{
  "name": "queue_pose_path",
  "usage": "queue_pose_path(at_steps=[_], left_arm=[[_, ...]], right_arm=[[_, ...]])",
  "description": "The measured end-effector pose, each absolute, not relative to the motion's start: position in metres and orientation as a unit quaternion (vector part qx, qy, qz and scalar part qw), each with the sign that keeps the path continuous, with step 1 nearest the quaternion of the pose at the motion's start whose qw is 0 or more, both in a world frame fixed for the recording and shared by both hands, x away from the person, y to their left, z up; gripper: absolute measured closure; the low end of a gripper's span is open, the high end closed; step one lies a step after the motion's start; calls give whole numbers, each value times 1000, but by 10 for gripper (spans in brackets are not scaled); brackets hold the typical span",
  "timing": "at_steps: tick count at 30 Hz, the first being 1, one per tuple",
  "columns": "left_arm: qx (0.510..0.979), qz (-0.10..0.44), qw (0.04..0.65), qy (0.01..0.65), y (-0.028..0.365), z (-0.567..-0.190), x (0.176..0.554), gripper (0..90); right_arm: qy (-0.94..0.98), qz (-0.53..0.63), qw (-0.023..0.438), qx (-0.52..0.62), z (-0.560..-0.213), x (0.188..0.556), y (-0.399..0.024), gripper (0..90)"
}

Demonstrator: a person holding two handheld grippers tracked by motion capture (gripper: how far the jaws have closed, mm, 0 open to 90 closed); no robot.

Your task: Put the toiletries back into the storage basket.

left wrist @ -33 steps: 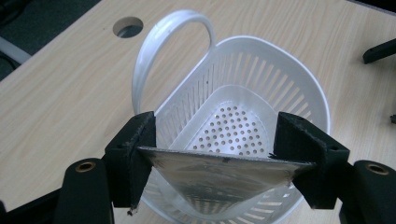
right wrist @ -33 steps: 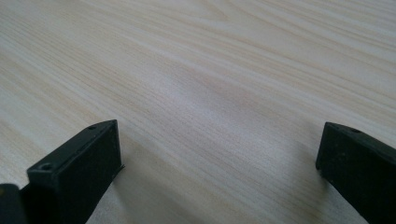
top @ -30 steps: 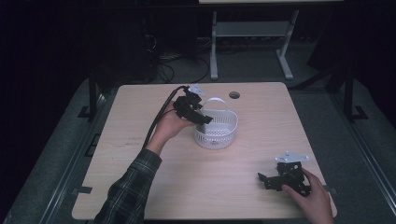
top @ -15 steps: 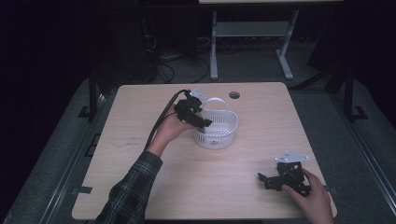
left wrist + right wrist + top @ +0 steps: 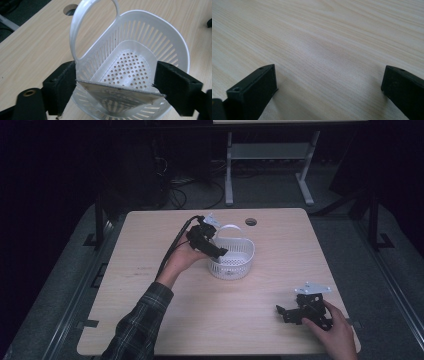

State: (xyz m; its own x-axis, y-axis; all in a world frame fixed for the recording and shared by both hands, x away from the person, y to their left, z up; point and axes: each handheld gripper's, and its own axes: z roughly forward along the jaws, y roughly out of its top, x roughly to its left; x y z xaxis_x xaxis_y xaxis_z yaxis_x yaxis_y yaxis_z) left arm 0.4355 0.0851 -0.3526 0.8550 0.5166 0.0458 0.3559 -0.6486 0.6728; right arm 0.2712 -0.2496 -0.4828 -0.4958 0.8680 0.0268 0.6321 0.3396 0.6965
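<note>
A white slotted basket (image 5: 234, 261) with a hoop handle stands mid-table. My left gripper (image 5: 220, 253) hovers over its left rim, tilted down into it. In the left gripper view a flat silvery packet (image 5: 120, 93) lies crosswise between the pads (image 5: 62, 85), above the basket's (image 5: 175, 37) perforated bottom. The jaws of the left gripper (image 5: 116, 71) have just been opening, and the packet's ends sit at the pads without being squeezed. My right gripper (image 5: 283, 312) rests on the table at the front right, open, with bare wood between the jaws of the right gripper (image 5: 329, 75).
The wooden table (image 5: 150, 320) has a round cable hole (image 5: 251, 222) behind the basket. A black cable (image 5: 172, 251) trails from the left gripper over the table. Beyond the far edge stand a white frame's legs (image 5: 230, 175) on a dark floor.
</note>
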Motion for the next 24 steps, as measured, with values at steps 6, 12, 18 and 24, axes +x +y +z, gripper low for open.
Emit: queue_pose_path(at_steps=[6, 12, 18, 24], left_arm=[[900, 114, 346, 241, 92, -349, 433, 142], [896, 116, 353, 243, 102, -343, 427, 139], [890, 118, 362, 249, 119, -341, 420, 139], [885, 123, 369, 257, 134, -341, 412, 140]], right_arm=[[799, 331, 178, 469, -483, 271, -250, 0], [799, 331, 178, 469, -483, 271, -250, 0], [799, 331, 178, 470, -483, 271, -250, 0], [799, 331, 178, 470, -483, 271, -250, 0]])
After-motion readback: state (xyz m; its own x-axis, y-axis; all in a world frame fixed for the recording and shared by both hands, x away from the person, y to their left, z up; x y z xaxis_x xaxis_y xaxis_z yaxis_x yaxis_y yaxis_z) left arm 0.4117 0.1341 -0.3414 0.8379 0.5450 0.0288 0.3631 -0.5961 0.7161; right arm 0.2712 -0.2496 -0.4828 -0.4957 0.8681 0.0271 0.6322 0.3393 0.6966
